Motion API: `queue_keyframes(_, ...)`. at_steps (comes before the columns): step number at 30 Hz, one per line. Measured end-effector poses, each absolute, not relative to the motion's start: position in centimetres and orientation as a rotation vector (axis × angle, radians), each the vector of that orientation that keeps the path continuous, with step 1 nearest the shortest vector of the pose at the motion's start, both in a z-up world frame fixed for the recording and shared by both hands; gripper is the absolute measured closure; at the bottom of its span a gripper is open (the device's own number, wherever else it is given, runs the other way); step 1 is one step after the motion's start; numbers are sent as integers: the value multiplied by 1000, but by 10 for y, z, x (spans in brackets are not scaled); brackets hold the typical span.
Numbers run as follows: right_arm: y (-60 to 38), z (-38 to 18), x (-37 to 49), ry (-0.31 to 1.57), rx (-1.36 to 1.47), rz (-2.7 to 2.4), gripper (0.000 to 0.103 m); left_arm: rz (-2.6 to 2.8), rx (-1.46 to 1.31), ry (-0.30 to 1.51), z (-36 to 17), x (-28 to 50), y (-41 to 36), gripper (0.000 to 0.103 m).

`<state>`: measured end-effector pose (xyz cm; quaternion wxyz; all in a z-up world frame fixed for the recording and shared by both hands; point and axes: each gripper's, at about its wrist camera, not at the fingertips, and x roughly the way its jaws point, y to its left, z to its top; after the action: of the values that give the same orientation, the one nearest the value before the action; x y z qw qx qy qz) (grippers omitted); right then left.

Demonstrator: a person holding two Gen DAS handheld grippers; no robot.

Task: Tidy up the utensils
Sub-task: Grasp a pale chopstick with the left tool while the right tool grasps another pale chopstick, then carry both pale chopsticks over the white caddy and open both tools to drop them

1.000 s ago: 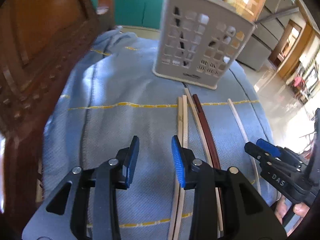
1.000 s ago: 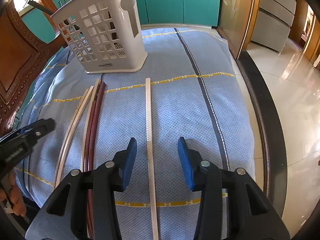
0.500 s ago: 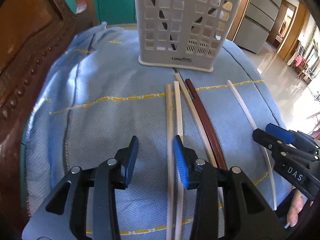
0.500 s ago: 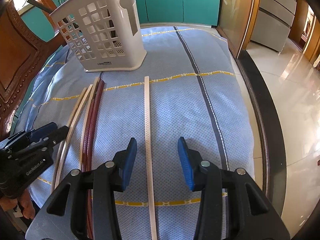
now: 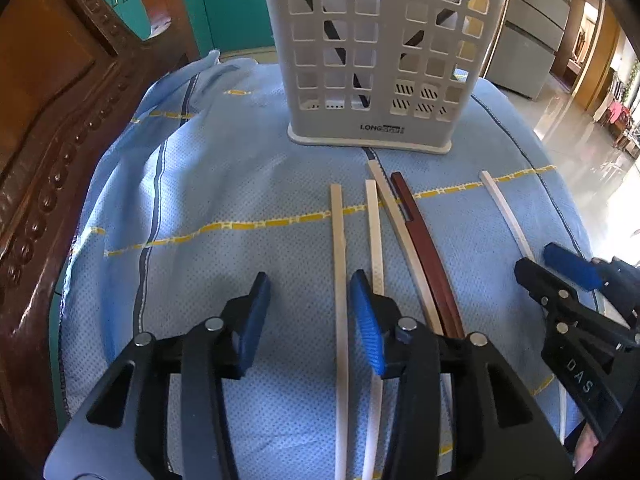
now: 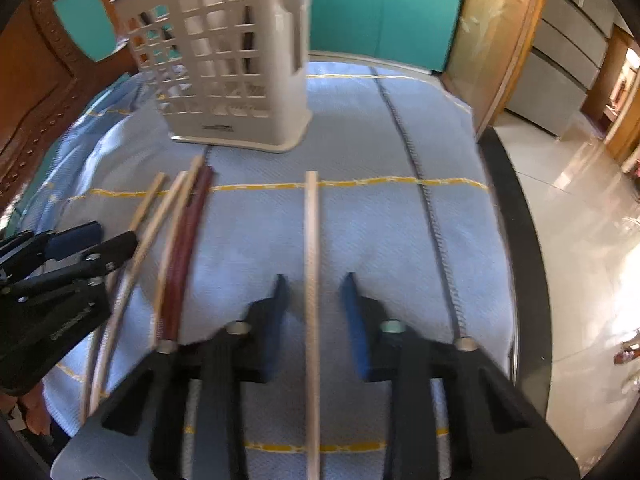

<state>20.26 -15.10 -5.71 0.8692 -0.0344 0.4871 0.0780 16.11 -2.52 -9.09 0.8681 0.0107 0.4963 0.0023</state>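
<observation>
Several chopsticks lie side by side on a blue cloth (image 5: 200, 200) in front of a white slotted utensil basket (image 5: 372, 60) (image 6: 232, 64) that holds dark utensils. My left gripper (image 5: 310, 312) (image 6: 92, 248) is open and straddles the leftmost pale chopstick (image 5: 338, 280); another pale stick runs under its right finger. A dark red pair (image 5: 424, 248) (image 6: 184, 248) lies further right. My right gripper (image 6: 316, 304) (image 5: 560, 276) is closing around the lone pale chopstick (image 6: 312, 232) (image 5: 506, 212), with narrow gaps still showing beside the stick.
A carved wooden chair back (image 5: 48, 120) rises along the left side of the cloth. The table's dark edge (image 6: 516, 240) and a shiny tiled floor (image 6: 580, 240) lie to the right. Teal cabinets (image 6: 380, 12) stand behind the basket.
My left gripper has shifted so the leftmost pale chopstick now lies between its fingers. The right gripper's jaws have narrowed around the lone pale chopstick, and its view has blurred.
</observation>
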Motion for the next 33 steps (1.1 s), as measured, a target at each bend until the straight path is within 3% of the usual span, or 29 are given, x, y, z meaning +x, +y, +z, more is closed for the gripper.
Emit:
queue_keyframes(1,-149,-57,202,1019,-71,178,96,-16,7,1044,-90,161,-26,73)
queue_keyframes(3,-147,-57,201,1015,-56,205,97,-41,8,1042,-88,159,-30,95)
queue_keyframes(4,-147,-56,199,1013,-44,216,97,-44,13,1038,-89,158,-30,96)
queue_keyframes(11,-160,-9,175,793,2,239,97,-31,-22,879,-48,127,-22,96)
queue_keyframes(21,-194,127,135,421,180,351,97,-111,-121,497,104,68,3,96)
queue_keyframes(27,-196,198,155,262,279,380,97,-109,-197,323,166,86,20,96)
queue_keyframes(33,-195,209,187,164,355,321,97,-81,-325,225,171,134,40,96)
